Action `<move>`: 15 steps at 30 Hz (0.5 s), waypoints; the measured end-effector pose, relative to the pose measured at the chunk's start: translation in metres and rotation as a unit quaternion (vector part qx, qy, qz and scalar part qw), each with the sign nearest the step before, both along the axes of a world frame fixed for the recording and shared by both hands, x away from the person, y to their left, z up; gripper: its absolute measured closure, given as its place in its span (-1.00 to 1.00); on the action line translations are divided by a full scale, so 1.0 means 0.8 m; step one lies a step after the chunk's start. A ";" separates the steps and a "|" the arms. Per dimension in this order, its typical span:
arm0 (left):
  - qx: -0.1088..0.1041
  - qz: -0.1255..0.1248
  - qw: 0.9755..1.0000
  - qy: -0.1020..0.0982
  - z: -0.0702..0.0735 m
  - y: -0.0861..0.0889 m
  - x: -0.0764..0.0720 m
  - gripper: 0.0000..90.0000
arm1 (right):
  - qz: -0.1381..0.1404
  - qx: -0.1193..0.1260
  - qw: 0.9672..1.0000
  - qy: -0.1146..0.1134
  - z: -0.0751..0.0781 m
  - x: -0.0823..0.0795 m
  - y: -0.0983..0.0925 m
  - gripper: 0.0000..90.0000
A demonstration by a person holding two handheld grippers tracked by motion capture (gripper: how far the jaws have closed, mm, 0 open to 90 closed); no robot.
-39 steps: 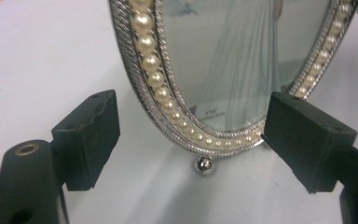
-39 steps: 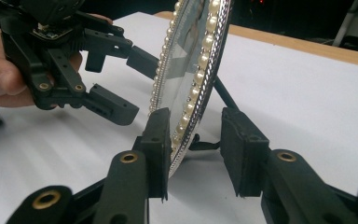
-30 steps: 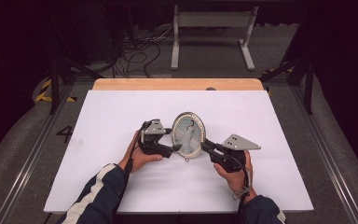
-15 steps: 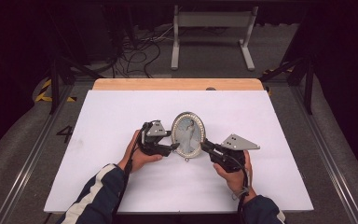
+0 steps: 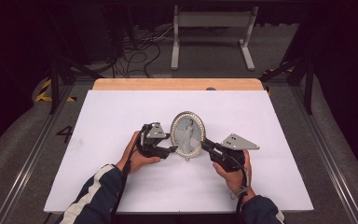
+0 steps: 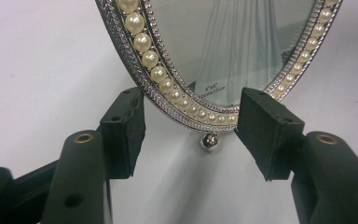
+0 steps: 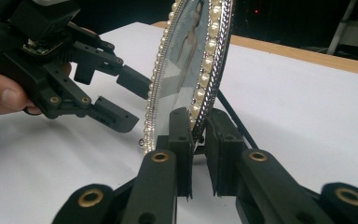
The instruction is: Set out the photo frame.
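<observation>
An oval picture frame (image 5: 188, 134) with a silver, pearl-set rim stands upright on the white table (image 5: 121, 116). In the left gripper view its lower end (image 6: 186, 109) sits between my left gripper's (image 6: 193, 126) black pads, which touch the rim on both sides above a small ball foot (image 6: 209, 142). These jaws have just been closing on the frame. My right gripper (image 7: 199, 140) is shut on the frame's (image 7: 191, 60) right edge, one pad on the front and one on the back. From above, the left gripper (image 5: 171, 148) and right gripper (image 5: 204, 143) flank the frame.
A thin black stand leg (image 7: 233, 116) slants from the frame's back down to the table. A wooden strip (image 5: 177, 84) runs along the table's far edge. Behind it are dark floor, cables (image 5: 140, 51) and a metal stand (image 5: 212, 32).
The left gripper's jaws have narrowed onto the frame's lower rim. Both hands and the frame stay where they were.
</observation>
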State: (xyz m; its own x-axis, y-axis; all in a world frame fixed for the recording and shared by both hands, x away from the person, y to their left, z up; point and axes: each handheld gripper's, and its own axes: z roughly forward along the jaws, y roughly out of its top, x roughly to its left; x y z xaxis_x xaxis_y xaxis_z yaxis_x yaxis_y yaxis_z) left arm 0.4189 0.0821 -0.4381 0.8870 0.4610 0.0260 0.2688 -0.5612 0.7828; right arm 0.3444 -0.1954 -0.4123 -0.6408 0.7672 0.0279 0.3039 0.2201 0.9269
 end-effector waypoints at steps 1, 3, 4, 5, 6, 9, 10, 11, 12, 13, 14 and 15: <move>0.000 0.001 1.000 -0.003 0.000 0.001 0.000 -0.03 | -0.002 -0.002 1.000 -0.001 0.000 0.000 0.000 0.80; -0.006 -0.001 1.000 -0.003 -0.001 0.003 0.001 0.01 | -0.005 -0.003 1.000 -0.003 0.000 -0.001 0.001 0.80; -0.015 -0.002 1.000 0.000 -0.001 0.004 0.002 0.00 | -0.005 -0.002 1.000 -0.003 0.000 -0.001 0.002 0.80; -0.023 -0.003 1.000 -0.001 -0.001 0.005 0.003 -0.04 | -0.005 -0.003 1.000 -0.004 0.000 -0.001 0.002 0.80; -0.027 0.000 1.000 -0.002 0.000 0.005 0.004 -0.09 | -0.006 -0.004 1.000 -0.004 0.000 -0.001 0.002 0.80; -0.037 0.013 0.999 -0.004 0.001 0.001 0.005 -0.25 | -0.008 -0.006 1.000 -0.005 0.000 -0.001 0.002 0.80; -0.043 0.014 0.999 -0.001 0.001 0.000 0.007 -0.25 | -0.009 -0.006 1.000 -0.007 0.000 -0.002 0.003 0.79; -0.043 0.013 0.999 -0.001 0.001 -0.001 0.008 -0.25 | -0.012 -0.007 1.000 -0.006 -0.001 -0.003 0.003 0.79; -0.044 0.015 0.999 -0.001 0.001 -0.003 0.008 -0.25 | -0.013 -0.008 1.000 -0.007 -0.001 -0.003 0.003 0.79; -0.047 0.017 0.999 0.001 0.000 -0.004 0.009 -0.25 | -0.016 -0.008 1.000 -0.007 -0.002 -0.004 0.004 0.79; -0.051 0.016 0.999 0.006 0.000 -0.005 0.009 -0.25 | -0.017 -0.010 1.000 -0.010 -0.002 -0.005 0.004 0.79; -0.052 0.014 0.999 0.005 -0.001 -0.006 0.010 -0.24 | -0.018 -0.011 1.000 -0.006 -0.003 -0.006 0.004 0.79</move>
State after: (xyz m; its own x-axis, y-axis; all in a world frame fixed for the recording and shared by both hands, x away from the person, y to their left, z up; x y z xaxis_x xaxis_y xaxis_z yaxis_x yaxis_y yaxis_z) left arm 0.4268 0.0776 -0.4387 0.8740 0.4849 -0.0326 0.2917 -0.4698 0.8332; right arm 0.3397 -0.1919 -0.4148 -0.6134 0.7898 0.0034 0.3003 0.2293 0.9259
